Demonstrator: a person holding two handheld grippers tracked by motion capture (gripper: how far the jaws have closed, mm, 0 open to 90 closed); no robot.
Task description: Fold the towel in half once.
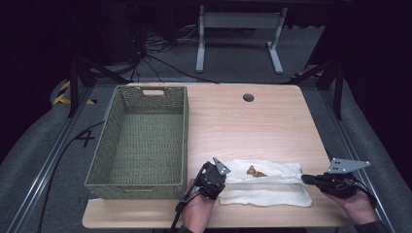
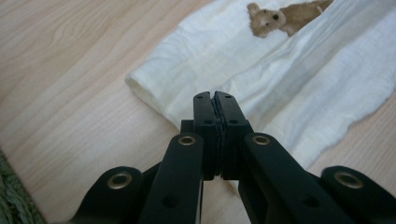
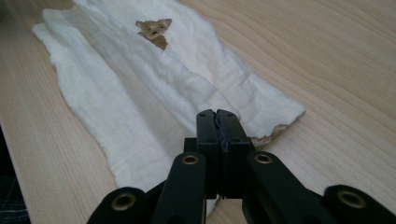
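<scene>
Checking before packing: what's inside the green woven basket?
The green woven basket on the wooden table shows only its bare woven floor; the strip behind its near wall is hidden.

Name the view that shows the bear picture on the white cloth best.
The left gripper view: the bear picture is close, with its face clear. The right gripper view shows it smaller and farther off; the high view gives a tiny brown spot.

Looks like a lab or recording studio, not a home. Dark all round, black walls or drapes. Bare wooden table (image 1: 252, 121) with a cable hole (image 1: 248, 97) at 12 o'clock; grey carpet beneath. Loose cables (image 1: 155, 53) at 11 o'clock, white desk frame (image 1: 238, 29) at 12. Hazard tape (image 1: 63, 92) and black stand legs (image 1: 77, 82) at 10 o'clock.
</scene>
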